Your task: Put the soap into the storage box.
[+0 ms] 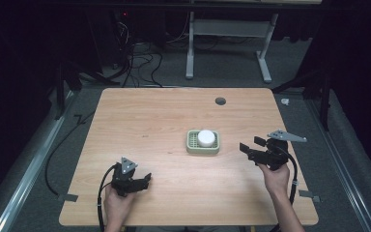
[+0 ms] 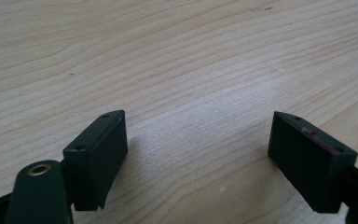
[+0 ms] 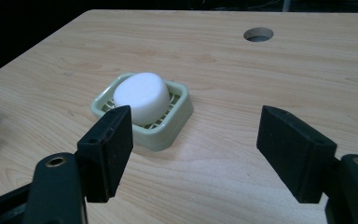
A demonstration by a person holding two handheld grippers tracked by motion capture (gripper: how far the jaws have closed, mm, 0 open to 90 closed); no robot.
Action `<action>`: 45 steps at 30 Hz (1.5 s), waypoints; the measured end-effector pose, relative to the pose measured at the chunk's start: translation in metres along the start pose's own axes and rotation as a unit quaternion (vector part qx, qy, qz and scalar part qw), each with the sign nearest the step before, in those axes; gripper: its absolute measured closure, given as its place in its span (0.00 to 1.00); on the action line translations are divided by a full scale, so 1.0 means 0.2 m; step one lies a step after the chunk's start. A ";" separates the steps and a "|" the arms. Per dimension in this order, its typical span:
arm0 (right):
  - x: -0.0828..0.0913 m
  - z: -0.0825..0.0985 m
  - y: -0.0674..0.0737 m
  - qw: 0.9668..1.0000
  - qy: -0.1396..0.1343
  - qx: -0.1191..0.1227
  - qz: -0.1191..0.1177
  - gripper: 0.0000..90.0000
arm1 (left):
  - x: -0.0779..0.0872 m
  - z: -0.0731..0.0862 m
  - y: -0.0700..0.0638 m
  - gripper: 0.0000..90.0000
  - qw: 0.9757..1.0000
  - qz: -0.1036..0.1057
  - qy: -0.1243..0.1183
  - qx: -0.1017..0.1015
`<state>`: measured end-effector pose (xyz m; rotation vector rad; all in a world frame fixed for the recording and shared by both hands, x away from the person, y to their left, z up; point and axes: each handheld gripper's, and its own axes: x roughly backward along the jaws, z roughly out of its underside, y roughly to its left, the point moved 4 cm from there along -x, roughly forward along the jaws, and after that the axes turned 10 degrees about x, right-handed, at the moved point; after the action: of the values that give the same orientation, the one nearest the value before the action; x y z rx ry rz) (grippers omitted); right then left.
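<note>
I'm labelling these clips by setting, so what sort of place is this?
Probably a lab or workshop test area rather than a home. A plain wooden table stands on grey carpet, loose cables trail across the floor behind it, and the metal frame of another desk stands beyond, with dark surroundings all around.

Open tabletop (image 1: pixel 164 116) all round; soap dish (image 1: pixel 203 142) (mid-table) alone interrupts.

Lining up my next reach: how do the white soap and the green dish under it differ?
The white soap is a smooth, solid, rounded block; the green dish is squarish, with a slatted floor and a raised rim. The soap is smaller and lies inside the dish, while the dish rests flat on the table. The soap rises above the dish's rim. Both sit apart from the right gripper.
</note>
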<state>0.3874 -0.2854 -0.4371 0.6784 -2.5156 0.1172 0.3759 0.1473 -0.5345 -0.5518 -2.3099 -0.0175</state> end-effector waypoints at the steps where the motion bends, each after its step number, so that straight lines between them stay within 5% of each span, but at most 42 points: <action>1: 0.01 0.00 0.00 1.000 0.000 0.001 0.001 0.31 | 0.00 0.00 0.00 0.22 1.000 0.000 0.000 0.000; 45: 0.14 0.20 -0.01 1.000 -0.005 -0.027 0.007 0.31 | 0.00 0.00 0.00 0.22 1.000 -0.002 0.000 -0.001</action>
<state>0.3495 -0.3069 -0.4573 0.6410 -2.5237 0.0504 0.3759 0.1472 -0.5345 -0.5474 -2.3117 -0.0227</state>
